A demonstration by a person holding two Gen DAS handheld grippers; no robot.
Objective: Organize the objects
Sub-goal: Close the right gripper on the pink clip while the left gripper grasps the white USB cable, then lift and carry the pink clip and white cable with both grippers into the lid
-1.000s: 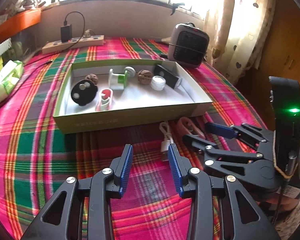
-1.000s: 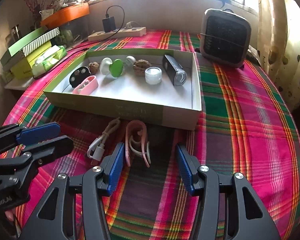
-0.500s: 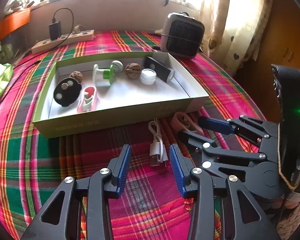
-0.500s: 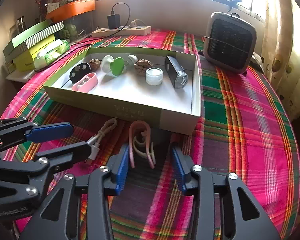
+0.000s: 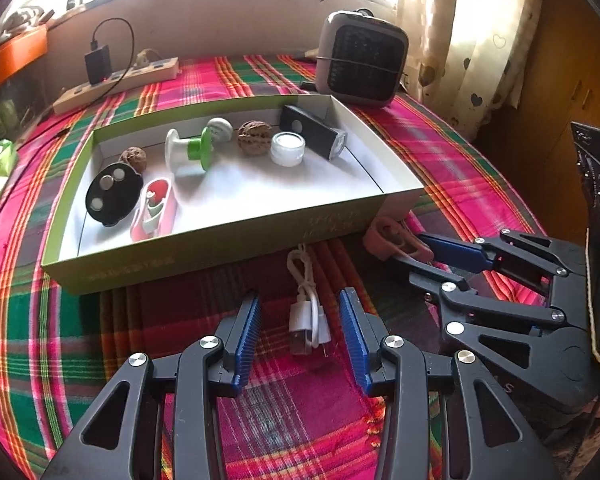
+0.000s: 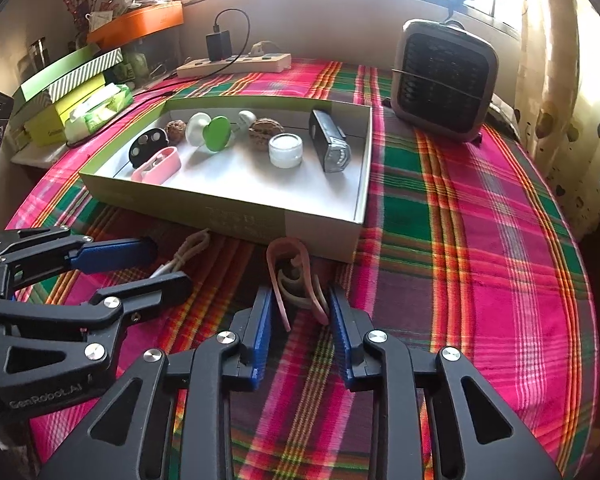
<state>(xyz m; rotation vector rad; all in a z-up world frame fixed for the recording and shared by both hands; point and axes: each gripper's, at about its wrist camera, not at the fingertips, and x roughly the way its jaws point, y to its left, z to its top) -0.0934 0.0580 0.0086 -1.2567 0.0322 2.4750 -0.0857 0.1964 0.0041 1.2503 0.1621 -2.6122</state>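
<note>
Pink curved plastic clip (image 6: 296, 280) | before green cardboard tray's (image 6: 228, 210) front edge | right gripper (image 6: 300, 312) closing, clenched on it for lifting | left gripper (image 5: 300, 320) released, straddling white USB cable (image 5: 307, 312)

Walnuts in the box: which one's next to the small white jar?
The bigger walnut, mid-box beside the white jar. The smaller walnut sits at the far left by the black disc.

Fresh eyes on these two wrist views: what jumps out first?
The loud pink-and-green plaid tablecloth, and on it the green-walled tray holding small items such as walnuts, a jar and a bike light. In front of the tray, the right gripper has just been closing around a pink clip, while the left gripper stands open over a coiled white USB cable.
</note>
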